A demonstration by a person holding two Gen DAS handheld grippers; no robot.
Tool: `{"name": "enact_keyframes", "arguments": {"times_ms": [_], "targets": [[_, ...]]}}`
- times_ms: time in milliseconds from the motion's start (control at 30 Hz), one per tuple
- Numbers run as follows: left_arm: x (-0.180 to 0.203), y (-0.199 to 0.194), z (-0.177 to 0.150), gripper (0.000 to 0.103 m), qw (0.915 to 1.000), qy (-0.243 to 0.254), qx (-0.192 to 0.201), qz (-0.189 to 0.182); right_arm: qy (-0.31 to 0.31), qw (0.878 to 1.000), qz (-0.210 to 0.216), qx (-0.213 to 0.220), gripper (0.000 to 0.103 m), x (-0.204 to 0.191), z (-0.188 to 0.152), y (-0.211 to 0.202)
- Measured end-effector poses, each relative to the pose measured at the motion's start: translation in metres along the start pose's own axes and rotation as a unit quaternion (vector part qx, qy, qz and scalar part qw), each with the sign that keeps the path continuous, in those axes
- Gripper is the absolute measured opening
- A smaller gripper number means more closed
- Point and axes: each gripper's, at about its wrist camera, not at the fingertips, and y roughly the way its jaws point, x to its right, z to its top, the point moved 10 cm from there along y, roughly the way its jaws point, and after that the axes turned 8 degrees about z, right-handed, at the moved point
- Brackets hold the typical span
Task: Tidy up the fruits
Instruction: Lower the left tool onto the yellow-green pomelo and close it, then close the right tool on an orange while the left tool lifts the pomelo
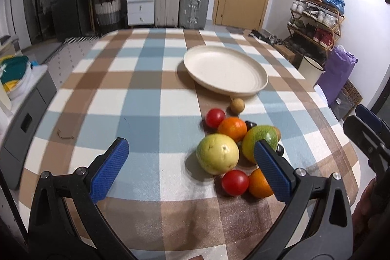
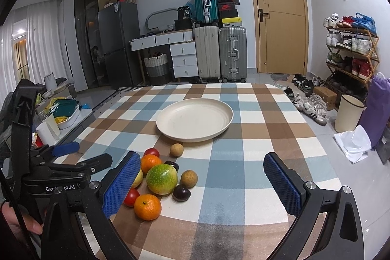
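Both grippers, left gripper (image 1: 191, 166) and right gripper (image 2: 206, 180), hang wide apart, empty. Fruit pile (image 1: 234, 145) sits lower right in left view, nearer the left one; plate (image 1: 225, 71) just beyond.

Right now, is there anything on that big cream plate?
Nothing: the cream plate is bare in both views. All the fruit lies on the checked cloth in front of it. Whatever is under the plate is hidden.
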Motion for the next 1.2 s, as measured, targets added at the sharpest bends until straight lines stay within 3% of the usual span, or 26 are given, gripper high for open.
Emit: {"name": "enact_keyframes", "arguments": {"times_ms": [300, 767, 900, 1033, 1200], "targets": [[0.016, 0.033, -0.015, 0.102, 0.9983, 0.016, -0.05, -0.024, 0.008, 1.0, 0.002, -0.013, 0.103, 0.008, -0.007, 0.012], [0.028, 0.06, -0.015, 0.098, 0.9924, -0.002, -0.092, -0.081, 0.017, 0.999, 0.008, -0.032, 0.103, 0.014, -0.014, 0.025], [0.028, 0.066, -0.021, 0.079, 0.9859, -0.025, -0.117, -0.117, 0.017, 0.999, 0.013, -0.037, 0.103, 0.013, -0.018, 0.024], [0.03, 0.066, -0.021, 0.048, 0.9768, -0.049, -0.122, -0.17, 0.019, 0.999, 0.018, -0.044, 0.103, 0.01, -0.024, 0.024], [0.027, 0.066, -0.02, 0.048, 0.9704, -0.069, -0.123, -0.196, 0.02, 0.998, 0.03, -0.052, 0.103, 0.004, -0.033, 0.023]]}}
